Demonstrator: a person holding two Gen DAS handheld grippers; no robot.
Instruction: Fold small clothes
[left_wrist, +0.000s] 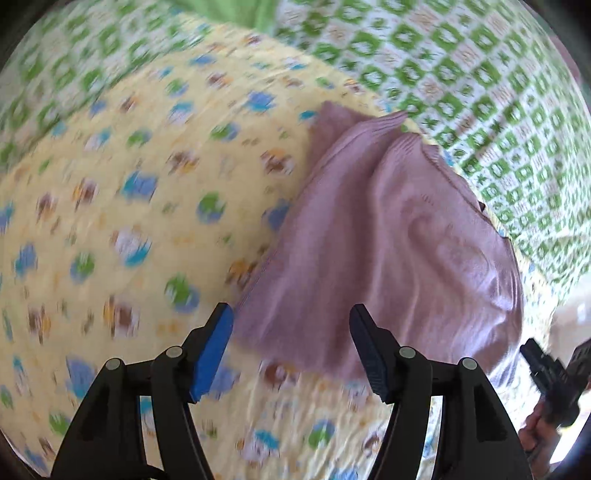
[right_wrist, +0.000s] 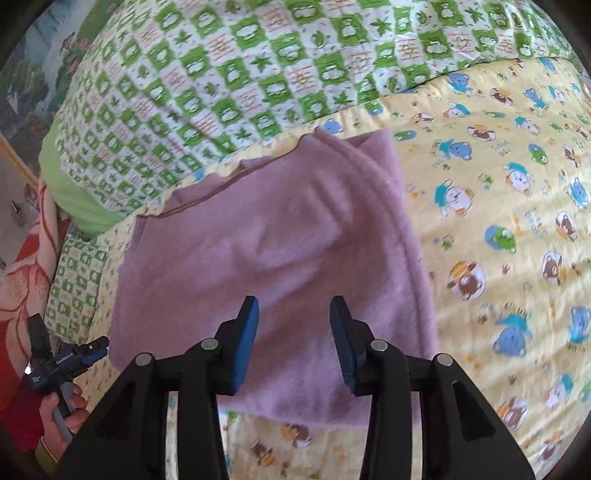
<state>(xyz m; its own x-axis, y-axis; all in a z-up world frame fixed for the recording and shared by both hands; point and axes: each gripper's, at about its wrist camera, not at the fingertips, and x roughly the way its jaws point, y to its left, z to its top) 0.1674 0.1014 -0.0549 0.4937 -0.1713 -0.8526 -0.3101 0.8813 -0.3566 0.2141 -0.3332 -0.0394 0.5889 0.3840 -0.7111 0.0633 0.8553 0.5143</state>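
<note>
Left wrist: my left gripper (left_wrist: 291, 325) sits spread at bottom centre, holding nothing, purple garment (left_wrist: 388, 240) mid-frame on the yellow sheet (left_wrist: 129, 221). Right wrist: right gripper (right_wrist: 294, 317) also spread, hovering over the cloth's near edge, probably lining up a fold.

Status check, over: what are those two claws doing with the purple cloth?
Left claw open, empty. Right claw open, above the purple garment. Garment lies on the yellow sheet. Nothing in the way.
</note>
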